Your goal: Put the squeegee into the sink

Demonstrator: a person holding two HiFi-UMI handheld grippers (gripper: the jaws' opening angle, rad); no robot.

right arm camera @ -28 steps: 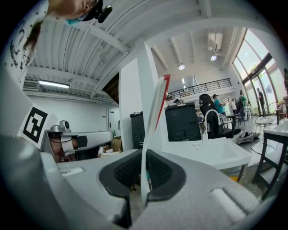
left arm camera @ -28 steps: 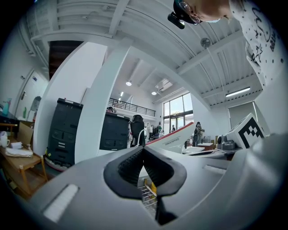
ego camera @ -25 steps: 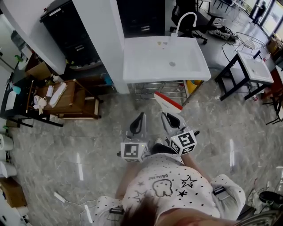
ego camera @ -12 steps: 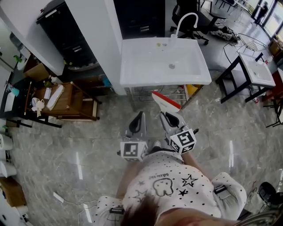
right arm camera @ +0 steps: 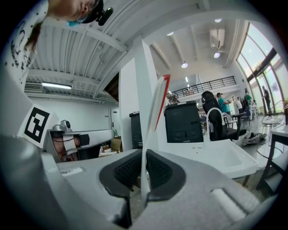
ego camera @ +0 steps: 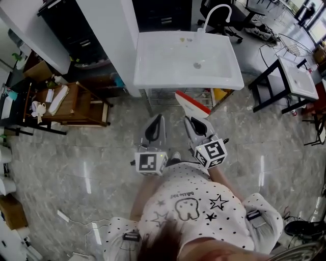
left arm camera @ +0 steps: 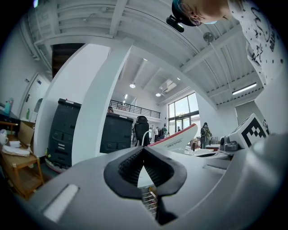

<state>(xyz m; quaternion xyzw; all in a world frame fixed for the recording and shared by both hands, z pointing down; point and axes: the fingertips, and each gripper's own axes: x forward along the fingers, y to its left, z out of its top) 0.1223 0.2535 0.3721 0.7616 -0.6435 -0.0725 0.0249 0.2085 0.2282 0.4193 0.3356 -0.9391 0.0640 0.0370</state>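
Note:
The squeegee point(ego camera: 192, 104), a flat white blade with a red edge, sticks out from my right gripper point(ego camera: 193, 120), which is shut on its lower end. It hangs just short of the front rim of the white sink point(ego camera: 188, 81), over the floor. In the right gripper view the squeegee point(right arm camera: 153, 121) stands upright between the pads of the right gripper point(right arm camera: 144, 157), with the sink point(right arm camera: 216, 155) ahead to the right. My left gripper point(ego camera: 156, 121) is beside it, shut and empty. In the left gripper view the left gripper point(left arm camera: 144, 150) has its tips together, and the squeegee point(left arm camera: 176, 139) shows to the right.
A curved white faucet point(ego camera: 216, 12) rises at the sink's back edge, and a metal rack point(ego camera: 175, 97) stands under the basin. A white column point(ego camera: 109, 35) is left of the sink. A wooden stand point(ego camera: 71, 104) is further left, and a black-legged table point(ego camera: 295, 76) is to the right.
Both grippers and the person have moved toward the sink, with the squeegee still in the right gripper. The sink now sits nearer the squeegee's tip.

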